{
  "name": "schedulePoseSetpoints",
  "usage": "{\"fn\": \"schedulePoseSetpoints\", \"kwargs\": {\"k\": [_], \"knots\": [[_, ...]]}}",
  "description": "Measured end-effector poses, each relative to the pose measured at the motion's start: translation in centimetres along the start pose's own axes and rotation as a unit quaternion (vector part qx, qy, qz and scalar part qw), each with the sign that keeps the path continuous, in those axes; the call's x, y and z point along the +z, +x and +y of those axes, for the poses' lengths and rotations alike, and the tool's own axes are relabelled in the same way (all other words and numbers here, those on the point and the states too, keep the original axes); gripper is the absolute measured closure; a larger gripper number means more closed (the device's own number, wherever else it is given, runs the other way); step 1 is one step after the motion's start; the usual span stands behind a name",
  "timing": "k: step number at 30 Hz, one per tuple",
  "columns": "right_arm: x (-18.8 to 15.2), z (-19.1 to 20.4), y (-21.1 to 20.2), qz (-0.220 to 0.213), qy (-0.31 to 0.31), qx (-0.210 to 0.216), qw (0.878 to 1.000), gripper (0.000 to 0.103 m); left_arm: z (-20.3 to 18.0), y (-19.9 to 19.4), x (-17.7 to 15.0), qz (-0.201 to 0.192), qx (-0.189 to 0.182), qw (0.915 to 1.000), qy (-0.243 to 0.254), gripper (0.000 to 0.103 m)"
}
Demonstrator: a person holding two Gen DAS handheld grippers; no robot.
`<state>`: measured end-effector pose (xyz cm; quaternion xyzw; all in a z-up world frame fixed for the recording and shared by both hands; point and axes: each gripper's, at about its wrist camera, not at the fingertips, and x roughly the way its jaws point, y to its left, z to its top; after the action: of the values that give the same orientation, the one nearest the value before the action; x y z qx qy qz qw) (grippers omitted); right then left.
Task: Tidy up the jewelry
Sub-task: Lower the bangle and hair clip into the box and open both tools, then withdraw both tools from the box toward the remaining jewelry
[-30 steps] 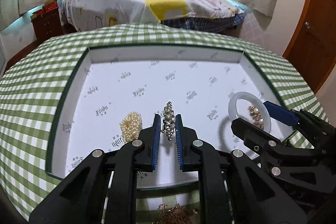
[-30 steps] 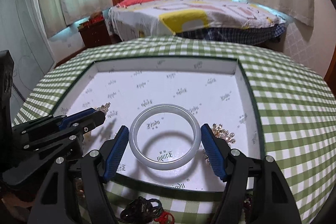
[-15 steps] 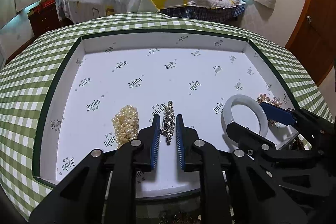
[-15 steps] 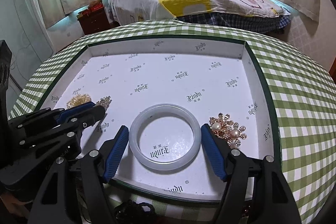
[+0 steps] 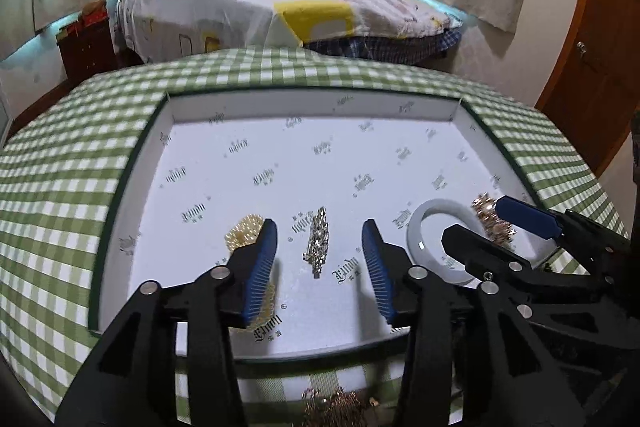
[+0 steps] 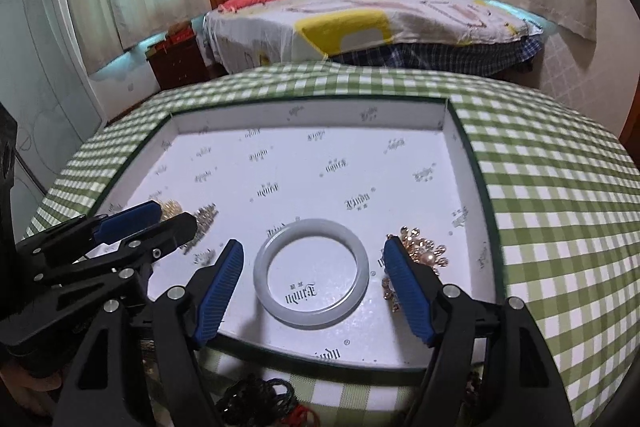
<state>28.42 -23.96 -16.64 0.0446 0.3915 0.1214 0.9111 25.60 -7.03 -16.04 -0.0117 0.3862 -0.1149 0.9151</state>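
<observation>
Jewelry lying in a shallow white printed-paper tray [image 5: 132,227].
Left gripper [image 5: 319,241] opening, astride the sparkly rhinestone clip [image 5: 317,241], untouched; right gripper [image 6: 313,269] wide around the smooth pale bangle [image 6: 312,271], apparently clear.

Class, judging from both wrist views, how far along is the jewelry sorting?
Done: pearl bracelet, rhinestone hair clip, white jade bangle and rose-gold pearl brooch lie in the white tray. In hand: nothing; the left gripper is opening off the clip. Left: dark cords and gold chain outside.
</observation>
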Motion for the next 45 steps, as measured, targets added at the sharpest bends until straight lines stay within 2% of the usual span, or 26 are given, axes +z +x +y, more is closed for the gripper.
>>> {"fn": "schedulePoseSetpoints", "kwargs": {"k": [9, 17, 34, 39, 45], "knots": [[-1.3, 1.0, -3.7, -0.043, -0.012, -0.014, 0.999, 0.032, 0.0, -5.4, -1.1, -0.065, 0.016, 0.9976, 0.016, 0.05], [-3.4, 1.3, -6.2, -0.062, -0.013, -0.025, 0.998, 0.032, 1.2, -9.1, -3.7, -0.097, 0.043, 0.9942, 0.017, 0.048], [-8.0, 1.4, -7.5, -0.053, -0.006, -0.026, 0.998, 0.032, 5.7, -10.4, -10.4, -0.051, 0.087, 0.9941, -0.042, 0.048], [-8.6, 1.6, -7.3, -0.048, -0.008, -0.023, 0.999, 0.032, 6.7, -9.9, -11.0, -0.035, 0.084, 0.9938, -0.064, 0.048], [-8.8, 1.7, -7.2, -0.048, -0.008, -0.022, 0.999, 0.032, 6.2, -9.2, -11.2, -0.02, 0.084, 0.9947, -0.055, 0.049]]}}
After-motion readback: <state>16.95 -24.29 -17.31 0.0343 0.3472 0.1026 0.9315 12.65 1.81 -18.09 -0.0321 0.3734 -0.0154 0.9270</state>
